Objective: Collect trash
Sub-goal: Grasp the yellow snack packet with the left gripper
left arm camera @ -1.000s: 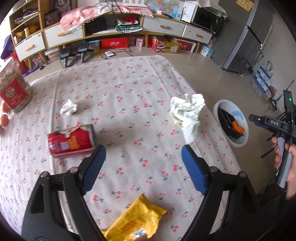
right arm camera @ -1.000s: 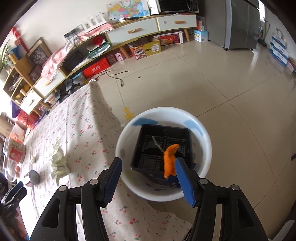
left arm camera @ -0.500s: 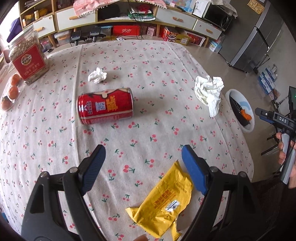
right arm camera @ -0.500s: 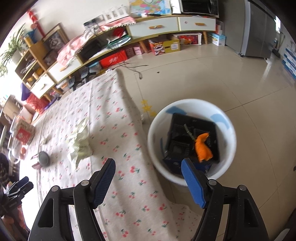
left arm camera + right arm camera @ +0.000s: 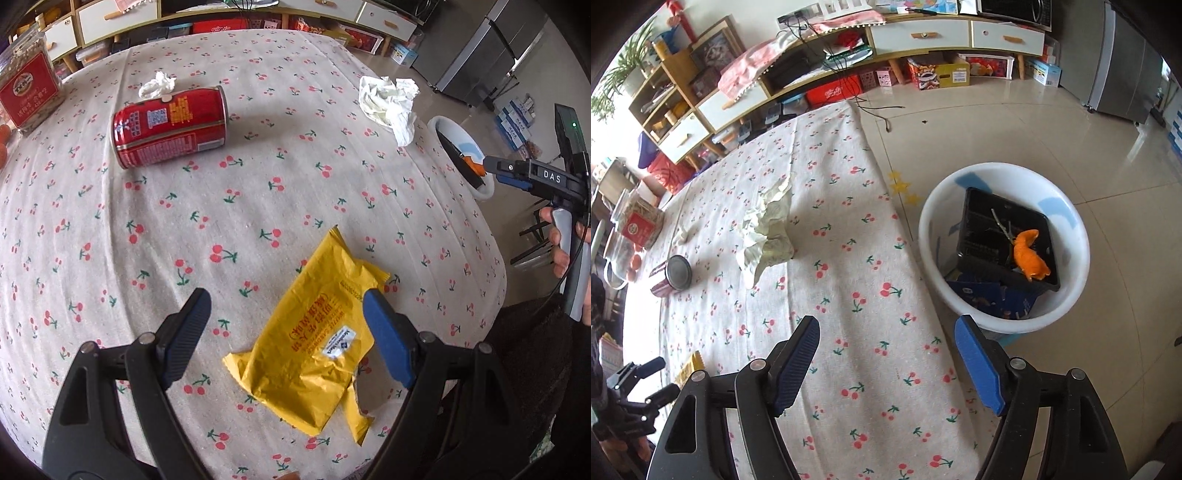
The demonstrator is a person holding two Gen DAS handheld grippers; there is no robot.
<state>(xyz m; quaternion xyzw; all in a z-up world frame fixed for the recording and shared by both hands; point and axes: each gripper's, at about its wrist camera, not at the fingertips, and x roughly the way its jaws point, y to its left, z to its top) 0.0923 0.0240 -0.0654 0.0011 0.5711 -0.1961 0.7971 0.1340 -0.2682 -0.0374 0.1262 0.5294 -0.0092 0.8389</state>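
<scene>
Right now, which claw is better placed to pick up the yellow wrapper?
Left. The left claw hangs open right over the yellow wrapper; the right claw, also open and empty, sits by the table edge near the white bin.

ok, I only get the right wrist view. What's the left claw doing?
Observer: The left claw is open and hovers over a yellow wrapper that lies flat on the tablecloth. It is not gripping it.
Operator: I see the can end-on. What is it?
Observer: It's a red can lying on its side with the printed label facing up. It looks undented.
Operator: Is the wrapper intact?
Observer: It's crumpled and looks torn at its near corner.
</scene>
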